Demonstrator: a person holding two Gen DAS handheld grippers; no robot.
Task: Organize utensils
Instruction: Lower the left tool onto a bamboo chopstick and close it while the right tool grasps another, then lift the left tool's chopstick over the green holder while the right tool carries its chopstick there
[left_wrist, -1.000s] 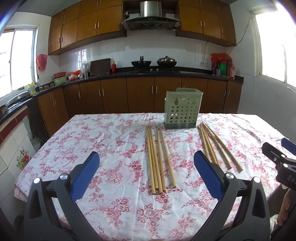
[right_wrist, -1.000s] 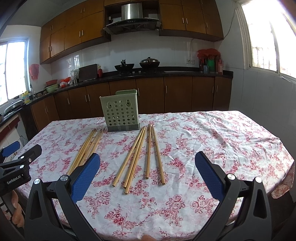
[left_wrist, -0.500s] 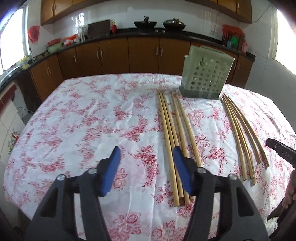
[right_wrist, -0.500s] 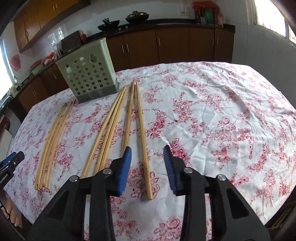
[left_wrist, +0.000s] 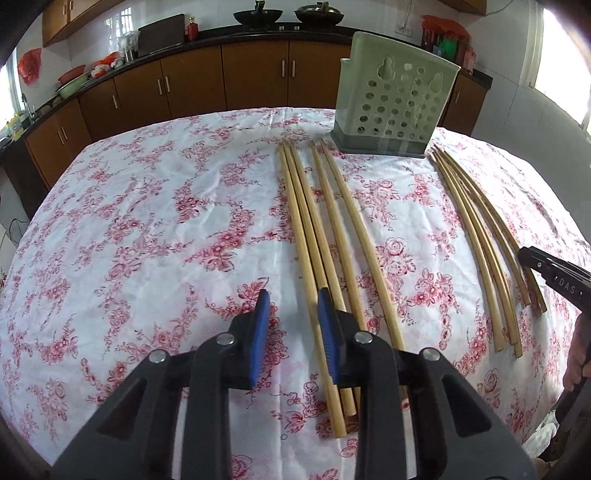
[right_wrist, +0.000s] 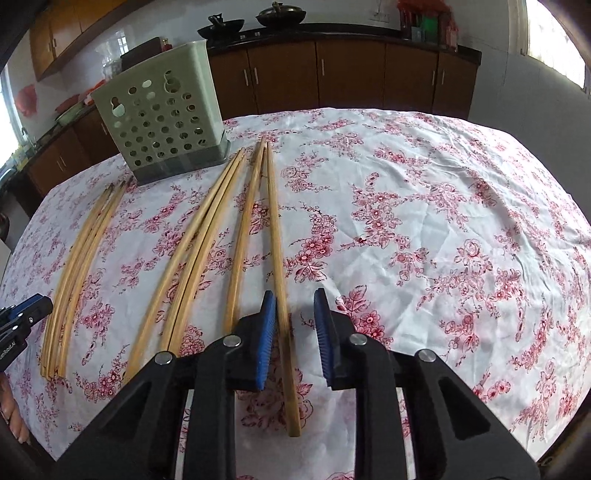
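**Both tools narrowed over the chopsticks on the flowered worktop**

The worktop (left_wrist: 147, 229), draped in a white cloth with red flowers, is seen filling both wrist views. A pale green perforated holder (left_wrist: 397, 107) is stood upright near its far edge, on a grey base. Two groups of long bamboo chopsticks are laid lengthwise in front of it: the five-stick group (left_wrist: 325, 236) and, well apart, the tighter bundle (left_wrist: 480, 243).

The left tool (left_wrist: 291, 325) is held low over the near ends of the five-stick group. Its blue pads have just been closing to a narrow gap; the leftmost stick is seen running between them, with no pad visibly pressed on it.

The right tool (right_wrist: 295, 325) is likewise narrowed, its pads just closed further. One outer chopstick (right_wrist: 277, 236) is seen lying between the pads, just beside the left one; whether it is touched cannot be told.
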